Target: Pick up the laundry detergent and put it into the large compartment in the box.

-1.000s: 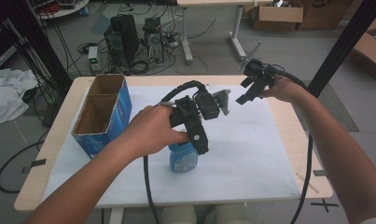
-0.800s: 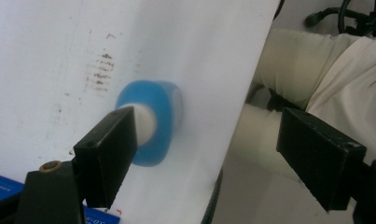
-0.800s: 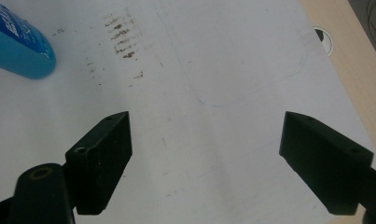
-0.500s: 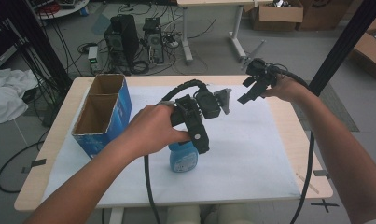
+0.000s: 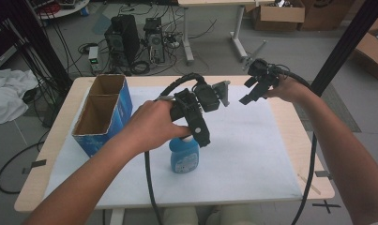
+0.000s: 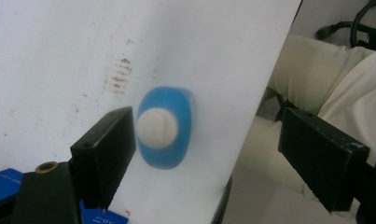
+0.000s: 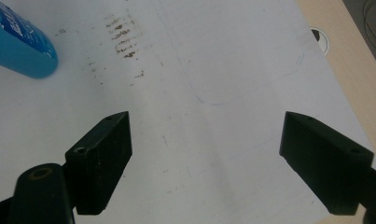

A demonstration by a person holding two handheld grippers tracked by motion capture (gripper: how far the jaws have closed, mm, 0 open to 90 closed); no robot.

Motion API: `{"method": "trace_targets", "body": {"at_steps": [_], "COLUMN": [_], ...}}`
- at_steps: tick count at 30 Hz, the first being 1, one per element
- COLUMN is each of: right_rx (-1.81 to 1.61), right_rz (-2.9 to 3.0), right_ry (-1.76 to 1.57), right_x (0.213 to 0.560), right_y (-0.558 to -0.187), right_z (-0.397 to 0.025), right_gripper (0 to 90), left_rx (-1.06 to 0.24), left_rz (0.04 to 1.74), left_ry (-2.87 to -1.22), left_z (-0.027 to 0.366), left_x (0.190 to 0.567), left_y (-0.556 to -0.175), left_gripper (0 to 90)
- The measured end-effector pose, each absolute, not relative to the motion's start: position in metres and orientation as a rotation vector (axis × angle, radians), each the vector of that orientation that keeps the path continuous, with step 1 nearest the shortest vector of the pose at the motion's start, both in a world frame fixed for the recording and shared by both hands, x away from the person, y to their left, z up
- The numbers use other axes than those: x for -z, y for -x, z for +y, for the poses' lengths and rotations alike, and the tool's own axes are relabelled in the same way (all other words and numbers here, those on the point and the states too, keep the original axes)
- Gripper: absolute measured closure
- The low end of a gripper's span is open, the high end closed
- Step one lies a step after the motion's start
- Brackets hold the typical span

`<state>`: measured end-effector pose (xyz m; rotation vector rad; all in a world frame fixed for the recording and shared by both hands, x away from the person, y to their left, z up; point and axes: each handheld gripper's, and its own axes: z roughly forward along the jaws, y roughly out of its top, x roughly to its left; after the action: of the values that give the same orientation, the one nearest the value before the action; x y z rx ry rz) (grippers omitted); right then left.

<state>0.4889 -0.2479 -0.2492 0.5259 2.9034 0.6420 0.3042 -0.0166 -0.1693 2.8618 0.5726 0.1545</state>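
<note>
Two grippers are hovering over the white mat: the left gripper (image 6: 204, 158), jaws spread wide, is hanging directly above the upright blue bottle (image 5: 184, 154) beside the box (image 5: 102, 115), while the right gripper (image 7: 204, 163) is gaping over bare mat.

bottle (image 5: 184, 157): glossy blue plastic | box (image 5: 103, 112): cardboard | table (image 5: 308, 129): pale wood, white paper sheet

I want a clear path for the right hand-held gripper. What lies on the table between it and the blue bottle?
Nothing. In the right gripper view, bare white sheet with faint brown smudges separates the open right hand-held gripper from the blue bottle.
</note>
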Motion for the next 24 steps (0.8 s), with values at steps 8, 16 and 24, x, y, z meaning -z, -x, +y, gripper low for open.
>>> {"method": "trace_targets", "body": {"at_steps": [8, 16, 24], "right_rx": [-0.642, -0.639, -0.637], "right_rz": [2.899, 2.895, 2.896], "right_ry": [-0.530, -0.542, -0.541], "right_x": [0.247, 0.245, 0.245], "right_y": [-0.486, -0.485, -0.484], "right_z": [-0.250, -0.252, -0.253], "right_gripper": [17.1, 17.0, 16.9], "left_rx": [-0.175, -0.157, -0.165], "left_rz": [0.601, 0.633, 0.604], "left_ry": [-2.867, -2.866, -2.880], "left_z": [-0.006, 0.005, 0.007], "left_x": [0.171, 0.173, 0.182], "left_y": [-0.319, -0.331, -0.337], "left_gripper": [19.6, 19.4, 19.1]}}
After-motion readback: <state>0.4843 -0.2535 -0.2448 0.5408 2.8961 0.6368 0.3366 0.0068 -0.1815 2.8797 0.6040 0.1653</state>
